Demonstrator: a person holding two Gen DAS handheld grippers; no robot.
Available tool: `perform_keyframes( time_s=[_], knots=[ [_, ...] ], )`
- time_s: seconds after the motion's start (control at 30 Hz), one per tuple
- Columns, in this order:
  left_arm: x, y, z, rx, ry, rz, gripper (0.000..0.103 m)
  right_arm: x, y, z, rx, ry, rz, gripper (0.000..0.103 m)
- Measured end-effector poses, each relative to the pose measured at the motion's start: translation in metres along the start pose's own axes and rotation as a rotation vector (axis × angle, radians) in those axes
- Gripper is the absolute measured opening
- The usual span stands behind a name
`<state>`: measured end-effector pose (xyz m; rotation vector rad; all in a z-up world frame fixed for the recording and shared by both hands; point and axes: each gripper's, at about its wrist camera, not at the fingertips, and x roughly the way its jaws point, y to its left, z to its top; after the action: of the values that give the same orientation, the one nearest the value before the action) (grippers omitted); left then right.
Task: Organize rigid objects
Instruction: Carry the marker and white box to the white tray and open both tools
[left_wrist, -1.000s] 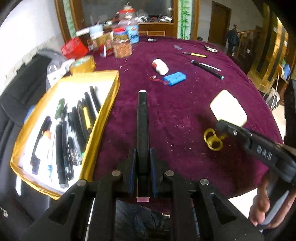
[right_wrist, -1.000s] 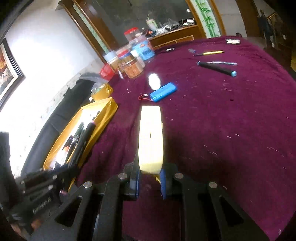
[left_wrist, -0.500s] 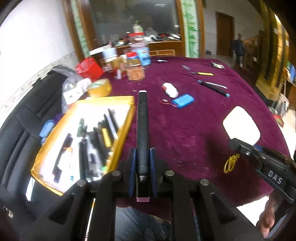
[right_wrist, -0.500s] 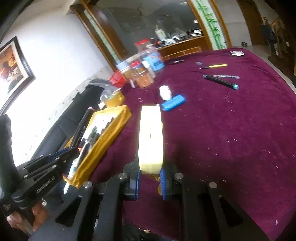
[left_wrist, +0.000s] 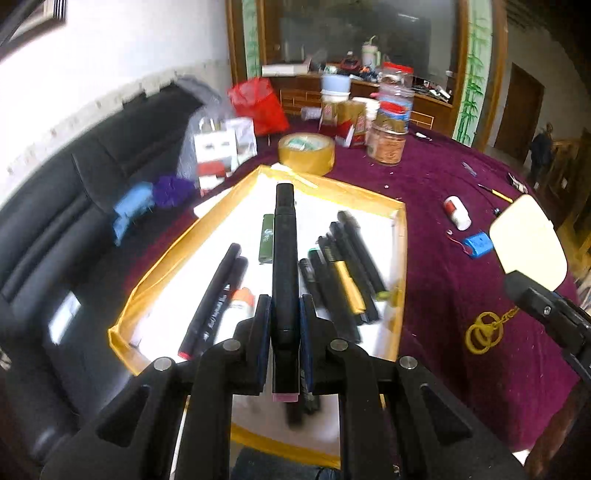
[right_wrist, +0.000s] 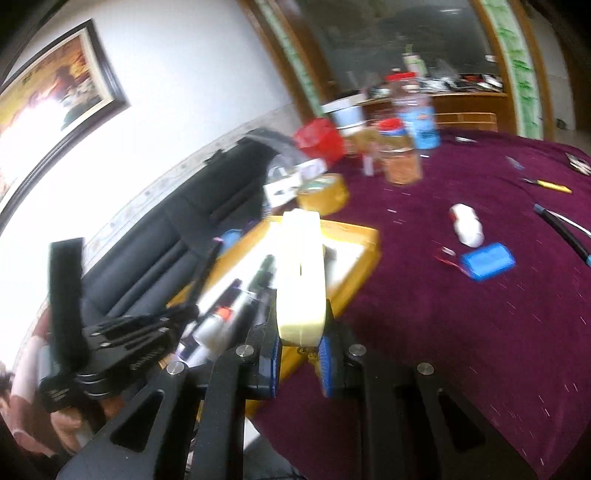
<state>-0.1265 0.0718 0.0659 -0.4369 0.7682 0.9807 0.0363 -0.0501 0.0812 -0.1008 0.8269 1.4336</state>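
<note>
Left gripper (left_wrist: 284, 328) is pinched on a black marker (left_wrist: 284, 258), which points forward over the gold-edged tray (left_wrist: 400, 258). It looks held above the tray, not yet laid down.

Right gripper (right_wrist: 299, 345) is clamped on a pale cream flat case (right_wrist: 301, 273) (exact item unclear, maybe a tape-measure or compact shape) with a yellow ring chain (left_wrist: 484, 332) dangling under it. In the left view the case hangs over the purple worktop (left_wrist: 461, 295) just right of the tray; the right view is blurred.

Done so far, judging by layout: the tray already holds a row of pens and markers (left_wrist: 343, 273), a green lighter-like piece (left_wrist: 266, 240) and a white-orange tube (left_wrist: 242, 301), roughly parallel.

Left to do: the held marker and the cream case need placing. Loose on the worktop remain a blue battery pack (left_wrist: 478, 244), a small white bottle (left_wrist: 457, 212), a yellow-handled tool (right_wrist: 548, 184) and a dark pen with a teal tip (right_wrist: 565, 232), all well apart from the tray. The packing tape roll (left_wrist: 306, 153) sits just beyond the tray's far edge; jars (left_wrist: 388, 147) are further back (may not be part of the job).

Call it roughly mid-task: pens are mostly gathered, odd items pending.
</note>
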Motion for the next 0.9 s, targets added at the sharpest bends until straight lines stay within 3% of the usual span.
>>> perform_keyframes(
  time_s=[0.2, 0.33, 0.43, 0.57, 0.9],
  knots=[
    [0.038, 0.036, 0.013, -0.081, 0.082, -0.110, 0.012, 0.074, 0.016, 0.025, 0.027, 0.089, 0.097, 0.015],
    [0.055, 0.040, 0.013, -0.098, 0.103, -0.101, 0.012, 0.111, 0.027, 0.036, 0.007, 0.118, 0.125, 0.015],
    [0.064, 0.035, 0.010, -0.088, 0.114, -0.090, 0.012, 0.137, 0.029, 0.034, 0.007, 0.167, 0.114, 0.015],
    [0.074, 0.031, 0.010, -0.078, 0.148, -0.161, 0.012, 0.161, 0.024, 0.030, -0.013, 0.220, 0.088, 0.015],
    [0.083, 0.028, 0.008, -0.047, 0.152, -0.170, 0.012, 0.176, 0.010, 0.020, -0.006, 0.274, 0.018, 0.016]
  ],
)
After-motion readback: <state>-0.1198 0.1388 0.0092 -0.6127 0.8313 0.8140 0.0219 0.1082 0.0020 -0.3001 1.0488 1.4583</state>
